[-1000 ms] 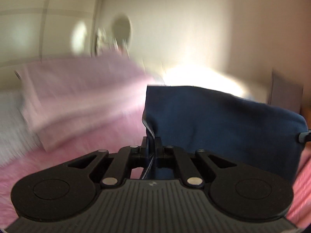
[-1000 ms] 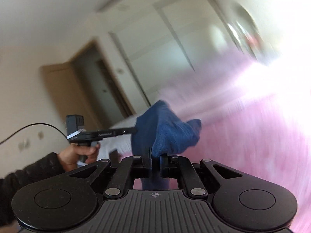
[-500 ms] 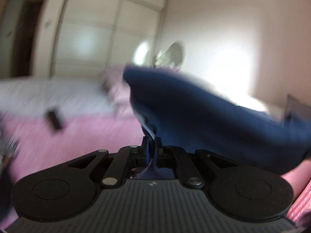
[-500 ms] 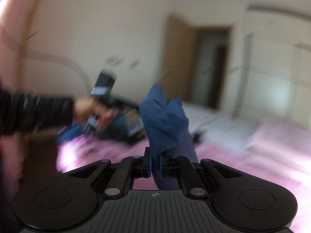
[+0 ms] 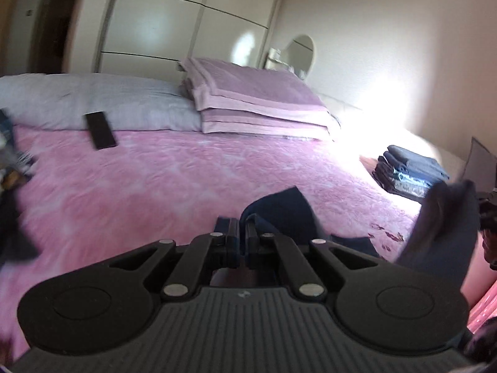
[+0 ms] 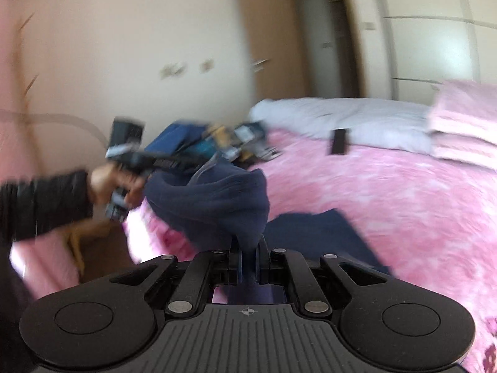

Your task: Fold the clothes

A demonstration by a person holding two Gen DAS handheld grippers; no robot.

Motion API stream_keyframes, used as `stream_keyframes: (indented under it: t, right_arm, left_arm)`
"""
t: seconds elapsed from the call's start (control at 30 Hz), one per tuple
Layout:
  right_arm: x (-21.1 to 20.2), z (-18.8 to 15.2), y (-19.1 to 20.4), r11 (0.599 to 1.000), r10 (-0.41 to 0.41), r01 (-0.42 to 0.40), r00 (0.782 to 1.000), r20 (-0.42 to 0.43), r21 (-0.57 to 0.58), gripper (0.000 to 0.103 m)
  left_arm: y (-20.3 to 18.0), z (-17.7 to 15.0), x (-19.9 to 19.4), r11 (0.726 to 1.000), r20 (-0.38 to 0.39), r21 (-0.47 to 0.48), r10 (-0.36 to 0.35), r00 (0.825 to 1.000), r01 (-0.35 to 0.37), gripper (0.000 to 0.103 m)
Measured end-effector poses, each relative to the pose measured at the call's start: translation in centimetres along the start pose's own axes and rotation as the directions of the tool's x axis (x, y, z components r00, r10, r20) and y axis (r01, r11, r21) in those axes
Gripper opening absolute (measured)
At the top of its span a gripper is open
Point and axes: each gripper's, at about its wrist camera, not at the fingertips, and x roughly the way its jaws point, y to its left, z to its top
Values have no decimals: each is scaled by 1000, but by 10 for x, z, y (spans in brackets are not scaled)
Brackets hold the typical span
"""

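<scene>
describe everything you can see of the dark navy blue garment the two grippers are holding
The dark navy blue garment is soft knit-looking cloth, bunched and creased. The right gripper is shut on one bunch of it, the left gripper on another edge. Its lower part lies on the pink patterned bedspread, with the held corners lifted above it. What kind of garment it is cannot be told.

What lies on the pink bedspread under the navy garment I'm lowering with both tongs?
Nothing visible: the pink bedspread ahead of the navy garment is bare. The black remote lies further off by the pillow, the folded dark stack off to the right.
</scene>
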Motion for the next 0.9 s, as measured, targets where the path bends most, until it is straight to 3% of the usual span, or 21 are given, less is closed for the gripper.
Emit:
stream_keyframes:
  t: [0.07, 0.17, 0.3, 0.37, 0.57, 0.7, 0.8, 0.9]
  right_arm:
    - [-1, 6, -36, 990, -42, 37, 998, 40, 134, 5]
    - [7, -7, -97, 935, -118, 103, 993, 23, 341, 5]
    - [33, -49, -155, 840, -166, 206, 978, -124, 502, 6]
    - [41, -59, -161, 819, -168, 214, 977, -135, 532, 6]
    - [16, -76, -161, 804, -153, 185, 983, -105, 566, 12]
    - [9, -82, -161, 783, -164, 186, 982, -92, 594, 16]
    - [10, -83, -160, 762, -180, 192, 980, -82, 618, 27]
    - [10, -85, -158, 750, -195, 202, 977, -82, 629, 27]
  left_arm:
    - [6, 23, 43, 1000, -54, 5, -11, 998, 11, 0]
    - [25, 37, 106, 1000, -153, -26, -9, 988, 5, 1]
    - [54, 25, 179, 992, -317, -126, -17, 948, -25, 0]
    - [61, 16, 189, 990, -344, -133, 6, 939, -55, 0]
    - [67, 2, 155, 984, -293, -177, -18, 956, -36, 4]
    - [46, 0, 161, 995, -322, -98, -43, 946, 11, 21]
    - [38, -2, 184, 998, -371, -42, -50, 928, 36, 29]
    - [34, -10, 205, 998, -451, -16, -61, 890, 60, 28]
